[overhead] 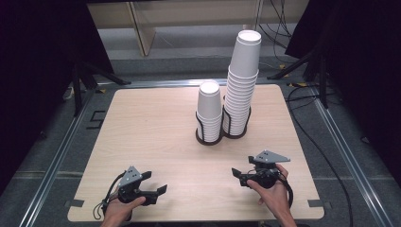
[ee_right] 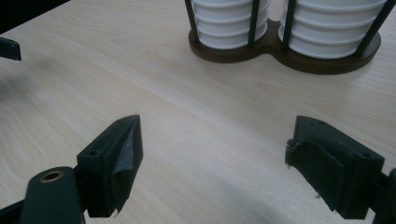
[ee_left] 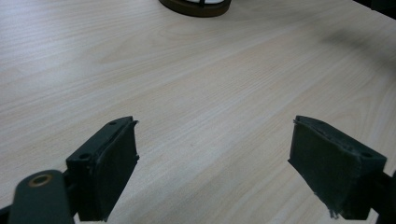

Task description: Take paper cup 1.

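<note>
Item: my left tool and right tool, both wide, empty. Two cup stacks upright, rims down, in holder mid-table, well apart. Light wood; dark surroundings.

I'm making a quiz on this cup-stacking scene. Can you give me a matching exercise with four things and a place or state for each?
Things:
1. tall cup stack
2. short cup stack
3. left gripper
4. cup holder

Descriptions:
A. dark two-ring base on the table
B. open, near the table's front left
C. in the holder's right ring
D. in the holder's left ring

Pairs: 1-C, 2-D, 3-B, 4-A
</note>
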The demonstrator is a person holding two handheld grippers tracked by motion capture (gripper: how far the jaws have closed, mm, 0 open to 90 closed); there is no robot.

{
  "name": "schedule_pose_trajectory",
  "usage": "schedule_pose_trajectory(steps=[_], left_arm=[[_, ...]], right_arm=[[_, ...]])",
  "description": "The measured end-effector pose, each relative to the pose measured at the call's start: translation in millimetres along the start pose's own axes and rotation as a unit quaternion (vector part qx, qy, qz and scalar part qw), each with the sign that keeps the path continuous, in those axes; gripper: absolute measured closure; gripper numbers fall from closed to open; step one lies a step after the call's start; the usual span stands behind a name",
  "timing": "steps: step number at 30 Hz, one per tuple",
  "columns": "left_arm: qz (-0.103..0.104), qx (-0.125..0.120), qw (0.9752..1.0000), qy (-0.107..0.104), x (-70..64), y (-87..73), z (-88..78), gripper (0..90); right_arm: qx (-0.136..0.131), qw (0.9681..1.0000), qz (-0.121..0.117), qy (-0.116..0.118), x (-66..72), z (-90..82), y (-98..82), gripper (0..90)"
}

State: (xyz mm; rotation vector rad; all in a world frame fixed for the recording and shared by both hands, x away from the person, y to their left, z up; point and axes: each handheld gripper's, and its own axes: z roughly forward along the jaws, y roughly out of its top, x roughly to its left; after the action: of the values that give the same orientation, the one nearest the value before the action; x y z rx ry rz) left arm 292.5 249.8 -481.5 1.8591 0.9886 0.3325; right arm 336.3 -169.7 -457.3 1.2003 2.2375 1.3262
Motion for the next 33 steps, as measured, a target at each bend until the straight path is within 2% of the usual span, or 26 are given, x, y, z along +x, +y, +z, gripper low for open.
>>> schedule_pose_trajectory(steps=[9,13,14,17,18,19,23,24,25,26,27,28,33], left_arm=[[-0.001,-0.002,1.0000,0.000,0.4,0.2,0.2,14.3],[-0.001,-0.003,1.0000,0.000,0.7,0.3,0.1,14.4],[-0.001,-0.003,1.0000,0.000,0.7,0.3,0.1,14.4],[0.002,0.000,1.0000,0.002,1.0,0.4,-0.3,14.4],[0.000,0.004,1.0000,0.007,0.2,0.9,-1.1,14.4],[0.000,0.004,1.0000,0.007,0.2,0.9,-1.1,14.4],[-0.001,-0.005,1.0000,0.002,1.3,0.4,-0.1,14.4],[0.012,0.003,0.9999,0.005,3.4,0.8,-0.9,14.4],[-0.001,0.000,1.0000,0.006,1.3,0.8,-0.9,14.4],[-0.003,-0.001,1.0000,0.007,0.9,0.6,-1.0,14.4],[-0.003,-0.001,1.0000,0.006,1.2,0.6,-1.0,14.4],[-0.003,-0.001,1.0000,0.006,1.4,0.6,-1.0,14.4],[-0.003,-0.004,1.0000,0.005,1.6,0.4,-0.5,14.4]], right_arm=[[0.000,0.9999,0.007,0.007,0.4,0.0,0.2,17.1],[-0.010,0.9999,0.002,0.007,-0.3,1.1,0.7,16.9],[-0.003,0.9999,0.010,0.010,0.6,0.1,0.9,16.5],[-0.011,0.9999,0.002,0.003,-0.2,0.9,1.5,16.1],[-0.015,0.9998,-0.002,0.012,0.0,3.7,2.1,16.1],[-0.015,0.9998,0.005,0.010,1.1,4.3,2.4,16.1],[-0.020,0.9997,0.001,0.011,1.4,3.4,3.7,16.0],[-0.021,0.9996,0.005,0.016,1.8,3.6,4.8,15.9],[-0.019,0.9998,0.002,0.008,1.5,3.0,5.7,15.8],[-0.019,0.9998,0.002,0.008,1.5,3.0,5.7,15.8],[-0.029,0.9995,0.002,0.012,1.0,4.9,6.1,15.8],[-0.025,0.9996,-0.002,0.010,0.1,5.3,7.1,15.8],[-0.036,0.9993,-0.002,0.011,2.1,4.5,11.9,16.7]])
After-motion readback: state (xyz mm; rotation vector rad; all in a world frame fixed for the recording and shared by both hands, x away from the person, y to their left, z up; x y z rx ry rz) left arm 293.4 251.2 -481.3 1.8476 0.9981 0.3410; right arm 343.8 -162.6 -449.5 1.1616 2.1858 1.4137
